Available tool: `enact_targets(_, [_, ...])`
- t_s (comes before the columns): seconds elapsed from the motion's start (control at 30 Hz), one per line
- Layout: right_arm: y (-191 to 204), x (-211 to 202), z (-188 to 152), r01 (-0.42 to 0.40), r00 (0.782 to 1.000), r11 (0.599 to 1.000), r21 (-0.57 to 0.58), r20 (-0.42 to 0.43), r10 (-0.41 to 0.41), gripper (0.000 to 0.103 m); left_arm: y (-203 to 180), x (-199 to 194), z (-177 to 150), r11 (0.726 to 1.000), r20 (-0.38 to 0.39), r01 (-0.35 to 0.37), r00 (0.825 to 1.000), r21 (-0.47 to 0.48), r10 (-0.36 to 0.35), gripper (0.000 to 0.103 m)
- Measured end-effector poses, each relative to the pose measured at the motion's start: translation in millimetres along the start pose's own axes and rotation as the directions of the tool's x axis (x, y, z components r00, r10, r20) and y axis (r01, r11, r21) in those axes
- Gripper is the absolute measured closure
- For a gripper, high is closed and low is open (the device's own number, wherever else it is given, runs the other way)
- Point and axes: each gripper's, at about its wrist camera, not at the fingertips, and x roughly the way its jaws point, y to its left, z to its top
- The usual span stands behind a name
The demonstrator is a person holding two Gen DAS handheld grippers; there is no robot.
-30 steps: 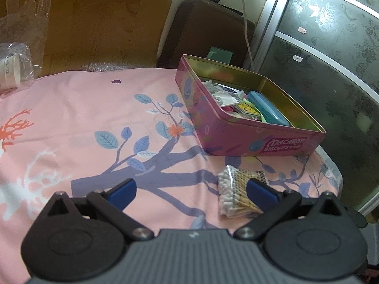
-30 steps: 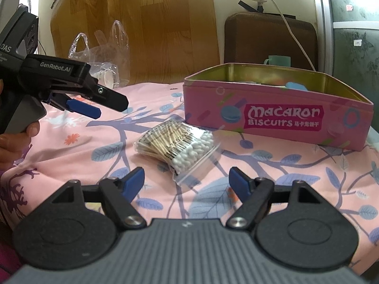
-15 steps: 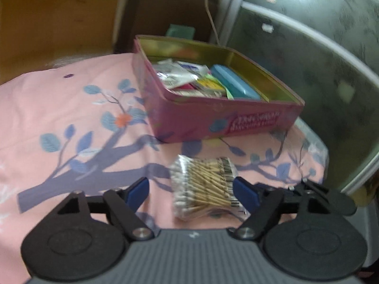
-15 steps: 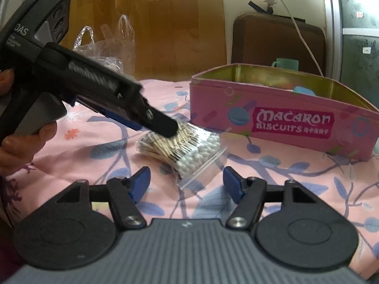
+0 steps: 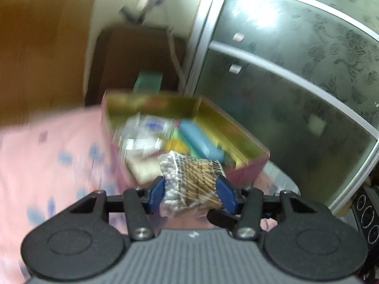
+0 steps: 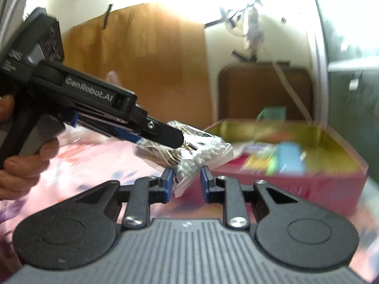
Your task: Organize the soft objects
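Blue pads are pressing in from both sides in the left wrist view — the left gripper [image 5: 193, 193] is closing its jaws on the bag of cotton swabs [image 5: 189, 179], white tips to the left, wooden sticks to the right, the bag sitting low in the centre of the frame. Behind it, blurred, the pink biscuit tin [image 5: 246, 170] is standing open, with a blue case [image 5: 201, 142] and packets inside. Pink floral cloth [image 5: 47, 156] is filling the left side of the frame.

Over to the right wrist view — the right gripper [image 6: 185, 184] is narrowing too, its jaws closing around the bag's clear lower corner [image 6: 187, 184], though whether the pads are touching the plastic cannot be told. The left gripper [image 6: 163, 137] is reaching in from the left of the frame, a hand [image 6: 21, 156] wrapped around its grip, its fingers clamped on the swab bag [image 6: 201, 151]. The tin [image 6: 284, 182] is sitting at right, smeared by motion.
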Motion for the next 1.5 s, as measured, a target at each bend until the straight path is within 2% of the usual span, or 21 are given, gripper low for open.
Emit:
enact_targets(0.13, [-32, 34, 24, 0.100, 0.995, 0.995, -0.021, -0.028, -0.101, 0.075, -17, 23, 47, 0.995, 0.064, -0.015, 0.998, 0.099, 0.009, 0.055])
enact_targets(0.23, [-65, 66, 35, 0.146, 0.982, 0.989, 0.028, -0.123, -0.141, 0.075, -19, 64, 79, 0.991, 0.060, -0.021, 0.998, 0.132, 0.013, 0.055])
enact_targets(0.3, [-87, 87, 40, 0.155, 0.970, 0.986, 0.068, -0.199, -0.139, 0.075, -19, 93, 92, 0.991, 0.038, -0.030, 0.999, 0.131, 0.025, 0.051])
enact_targets(0.33, [-98, 98, 42, 0.148, 0.963, 0.985, 0.093, -0.240, -0.122, 0.075, -18, 109, 98, 0.991, 0.024, -0.034, 0.999, 0.132, 0.032, 0.048])
enact_targets(0.4, [-116, 117, 45, 0.156, 0.947, 0.979, 0.130, -0.303, -0.110, 0.072, -15, 135, 106, 0.991, 0.002, -0.060, 0.998, 0.122, 0.060, 0.031])
enact_targets(0.47, [-127, 125, 49, 0.225, 0.933, 0.965, 0.135, -0.314, -0.174, 0.072, -10, 163, 113, 0.989, -0.040, -0.093, 0.994, 0.112, 0.098, 0.028])
enact_targets(0.53, [-134, 117, 50, 0.240, 0.942, 0.955, 0.172, -0.280, -0.186, 0.071, -6, 178, 114, 0.979, -0.045, -0.174, 0.983, 0.108, 0.179, 0.023])
enact_targets(0.57, [-136, 110, 49, 0.231, 0.951, 0.952, 0.202, -0.254, -0.177, 0.071, -5, 180, 114, 0.972, -0.042, -0.211, 0.975, 0.107, 0.216, 0.016])
enact_targets(0.6, [-136, 101, 47, 0.225, 0.958, 0.947, 0.228, -0.229, -0.172, 0.071, -4, 179, 113, 0.967, -0.034, -0.235, 0.970, 0.100, 0.239, 0.012])
enact_targets(0.7, [-128, 77, 36, 0.212, 0.970, 0.935, 0.285, -0.176, -0.167, 0.071, -5, 165, 106, 0.956, 0.012, -0.276, 0.961, 0.102, 0.276, 0.011])
enact_targets(0.83, [-112, 48, 26, 0.196, 0.978, 0.922, 0.334, -0.131, -0.160, 0.071, -20, 146, 94, 0.918, 0.047, -0.367, 0.930, 0.152, 0.364, 0.009])
enact_targets(0.97, [-96, 24, 23, 0.186, 0.982, 0.910, 0.371, -0.096, -0.162, 0.070, -33, 118, 77, 0.908, 0.069, -0.384, 0.923, 0.166, 0.378, 0.001])
enact_targets(1.13, [-83, -1, 23, 0.171, 0.985, 0.898, 0.405, -0.066, -0.158, 0.065, -53, 81, 51, 0.886, 0.121, -0.418, 0.908, 0.199, 0.401, 0.000])
enact_targets(1.33, [-66, -18, 18, 0.157, 0.988, 0.889, 0.431, -0.072, -0.139, 0.064, -54, 46, 18, 0.894, 0.088, -0.423, 0.906, 0.151, 0.414, 0.000])
enact_targets(1.5, [-48, -22, 12, 0.148, 0.988, 0.894, 0.424, -0.102, -0.115, 0.063, -49, 23, -6, 0.881, 0.084, -0.455, 0.890, 0.128, 0.447, 0.000])
